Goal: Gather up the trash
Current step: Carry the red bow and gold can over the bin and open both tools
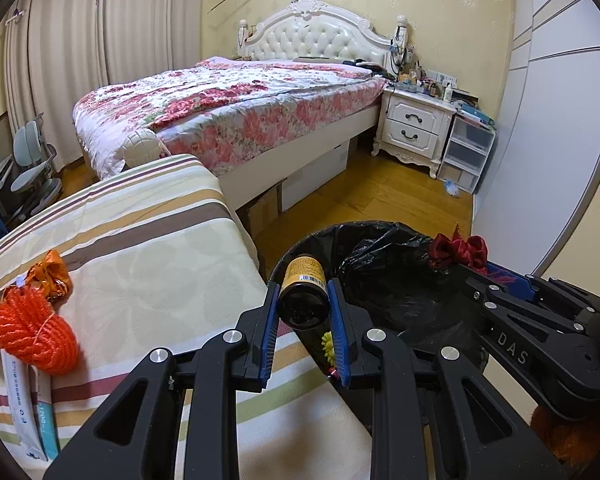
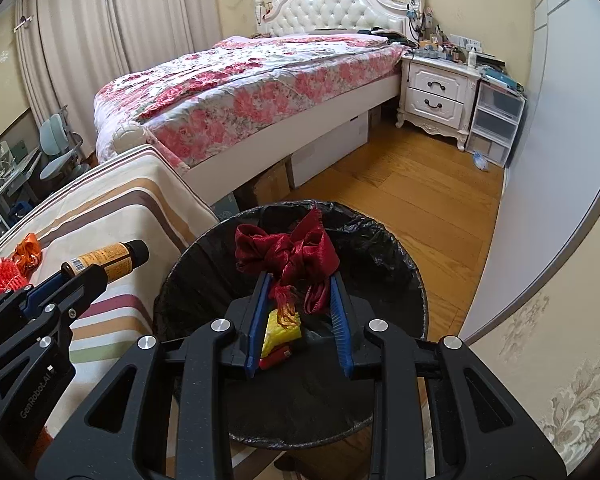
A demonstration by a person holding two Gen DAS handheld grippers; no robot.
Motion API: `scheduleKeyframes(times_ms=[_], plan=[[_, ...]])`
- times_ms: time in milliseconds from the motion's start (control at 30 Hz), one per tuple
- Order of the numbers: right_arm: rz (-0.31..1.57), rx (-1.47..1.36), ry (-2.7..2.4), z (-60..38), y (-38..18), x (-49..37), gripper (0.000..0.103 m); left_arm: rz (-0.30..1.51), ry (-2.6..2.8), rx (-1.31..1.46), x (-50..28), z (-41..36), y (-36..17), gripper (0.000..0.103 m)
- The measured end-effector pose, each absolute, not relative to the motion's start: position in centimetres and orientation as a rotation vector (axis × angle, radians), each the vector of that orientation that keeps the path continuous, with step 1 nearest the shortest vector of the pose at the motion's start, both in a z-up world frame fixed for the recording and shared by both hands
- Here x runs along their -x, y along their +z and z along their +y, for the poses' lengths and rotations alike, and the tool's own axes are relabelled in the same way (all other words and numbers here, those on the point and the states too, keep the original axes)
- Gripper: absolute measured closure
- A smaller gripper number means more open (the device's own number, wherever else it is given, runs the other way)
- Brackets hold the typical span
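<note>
My left gripper (image 1: 303, 286) is shut on a small dark bottle (image 1: 303, 296) with a yellow label, held over the near rim of the black-lined trash bin (image 1: 320, 236). The same bottle (image 2: 108, 260) shows at the left of the right wrist view, above the bin's edge. My right gripper (image 2: 300, 280) is shut on a dark red ribbon bow (image 2: 292, 252), held over the open bin (image 2: 380, 240). In the left wrist view the bow (image 1: 458, 250) sits at the right. Yellow and red scraps (image 2: 278, 334) lie at the bottom of the bin.
A striped bedspread (image 1: 140, 240) at the left carries an orange rope coil (image 1: 32, 328), an orange wrapper (image 1: 50, 274) and a white packet (image 1: 20, 404). Behind stand a floral bed (image 1: 228, 100), a white nightstand (image 1: 414, 128) and plastic drawers (image 1: 466, 152) on wooden floor (image 2: 420, 200).
</note>
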State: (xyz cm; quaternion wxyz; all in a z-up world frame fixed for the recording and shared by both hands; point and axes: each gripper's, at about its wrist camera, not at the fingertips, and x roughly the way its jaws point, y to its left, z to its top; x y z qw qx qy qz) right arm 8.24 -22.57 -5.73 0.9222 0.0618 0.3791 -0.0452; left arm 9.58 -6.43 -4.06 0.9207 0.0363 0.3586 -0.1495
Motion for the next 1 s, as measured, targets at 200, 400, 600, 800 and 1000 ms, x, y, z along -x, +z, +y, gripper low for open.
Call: scheduleKeyframes(times_ms=[200, 400, 600, 800, 1000], plan=[[0.784, -0.118, -0.102, -22.8, -6.1, -8.9, 0.068, 0.752, -0.298, -0.097, -10.7, -7.7, -4.6, 0.078], [0.777, -0.128, -0.129, -23.6, -6.2, -9.0, 0.057, 0.761, -0.311, -0.119, -11.3, -8.7, -5.0, 0.078], [0.770, -0.139, -0.154, -24.4, -6.2, -8.7, 0.053, 0.771, -0.316, -0.113, -11.3, -9.0, -5.2, 0.049], [0.771, -0.147, -0.169, -24.8, -6.3, -8.4, 0.048, 0.749, -0.297, -0.112, -11.1, -8.6, -4.8, 0.036], [0.784, -0.148, -0.166, -24.5, -6.5, -8.0, 0.048, 0.737, -0.257, -0.104, -10.3, -7.1, -4.0, 0.032]])
